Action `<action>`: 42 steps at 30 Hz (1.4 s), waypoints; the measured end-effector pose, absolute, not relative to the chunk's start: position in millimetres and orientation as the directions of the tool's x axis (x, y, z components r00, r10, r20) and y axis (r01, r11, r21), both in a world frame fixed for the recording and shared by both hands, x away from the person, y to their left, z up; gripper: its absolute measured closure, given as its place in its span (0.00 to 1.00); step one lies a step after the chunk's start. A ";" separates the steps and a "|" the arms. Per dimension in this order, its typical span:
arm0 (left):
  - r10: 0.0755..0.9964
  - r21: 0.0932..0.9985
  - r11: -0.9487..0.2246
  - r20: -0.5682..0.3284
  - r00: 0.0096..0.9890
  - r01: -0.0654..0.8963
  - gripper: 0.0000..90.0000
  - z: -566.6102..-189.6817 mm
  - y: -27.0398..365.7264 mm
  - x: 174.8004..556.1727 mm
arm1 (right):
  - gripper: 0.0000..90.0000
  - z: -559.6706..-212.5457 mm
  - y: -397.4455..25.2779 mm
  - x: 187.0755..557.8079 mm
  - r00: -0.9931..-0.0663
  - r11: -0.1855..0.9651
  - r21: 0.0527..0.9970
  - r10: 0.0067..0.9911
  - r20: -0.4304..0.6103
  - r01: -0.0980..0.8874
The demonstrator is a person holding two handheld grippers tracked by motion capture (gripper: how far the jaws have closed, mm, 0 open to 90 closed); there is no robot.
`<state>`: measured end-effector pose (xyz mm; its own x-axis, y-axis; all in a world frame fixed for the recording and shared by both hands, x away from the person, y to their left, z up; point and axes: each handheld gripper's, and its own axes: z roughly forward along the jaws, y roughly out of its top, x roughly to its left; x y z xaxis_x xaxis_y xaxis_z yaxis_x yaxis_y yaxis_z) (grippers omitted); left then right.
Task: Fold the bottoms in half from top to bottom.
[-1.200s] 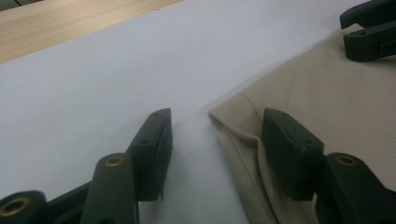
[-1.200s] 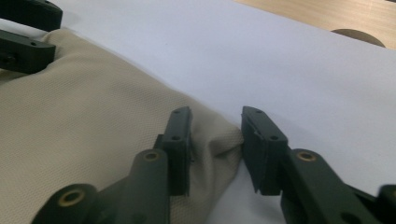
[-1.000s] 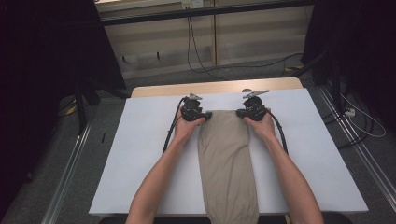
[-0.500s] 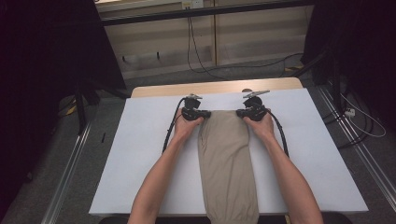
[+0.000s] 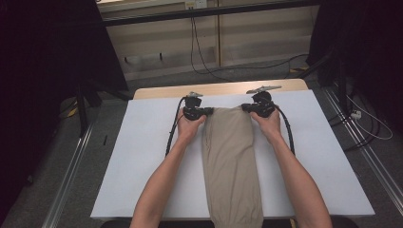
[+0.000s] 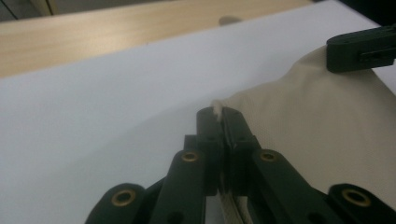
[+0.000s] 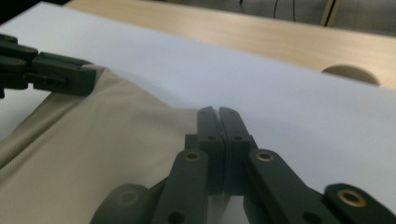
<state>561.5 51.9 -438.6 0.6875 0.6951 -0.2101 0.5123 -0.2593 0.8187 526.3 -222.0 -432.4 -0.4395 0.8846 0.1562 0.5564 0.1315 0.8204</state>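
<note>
A long beige cloth [image 5: 231, 161] lies down the middle of the white table cover [image 5: 142, 156], its near end hanging over the front edge. My left gripper [image 5: 209, 112] is shut on the cloth's far left corner; a bit of fabric [image 6: 216, 108] sticks out between the jaws. My right gripper [image 5: 245, 108] is shut on the far right corner of the cloth [image 7: 116, 154]. Each gripper view also shows the other gripper: the right gripper [image 6: 362, 49] at the upper right, the left gripper [image 7: 56, 74] at the upper left.
A strip of bare wooden tabletop [image 5: 218, 88] runs behind the white cover. Cables [image 5: 204, 52] lie on the floor beyond the table, and black stands [image 5: 83, 102] are at the left and right sides. A round hole [image 7: 348, 73] is in the wood.
Both grippers, still holding the cloth's far corners, have shifted slightly farther up the table, drawing the cloth's far edge with them.
</note>
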 end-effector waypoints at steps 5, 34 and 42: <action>0.708 0.843 -0.225 -0.203 0.676 0.489 0.97 -423.1 52.7 565.1 | 0.99 -414.0 -224.6 530.4 -0.423 0.097 0.843 0.891 0.162 0.529; 0.679 0.922 -0.150 -0.166 0.715 0.357 0.97 -350.0 66.6 552.6 | 0.99 -340.8 -222.9 523.1 -0.473 0.036 0.915 0.864 0.173 0.401; 0.639 0.934 -0.147 -0.163 0.752 0.326 0.97 -352.9 80.7 510.7 | 0.99 -341.8 -223.8 480.6 -0.525 0.064 0.924 0.836 0.157 0.378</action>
<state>510.7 80.7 -352.9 0.7519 0.6389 -0.1626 0.3265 -0.1466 0.9338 480.6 -223.8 -341.8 -0.5252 0.8364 0.1568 0.3780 0.0642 0.9236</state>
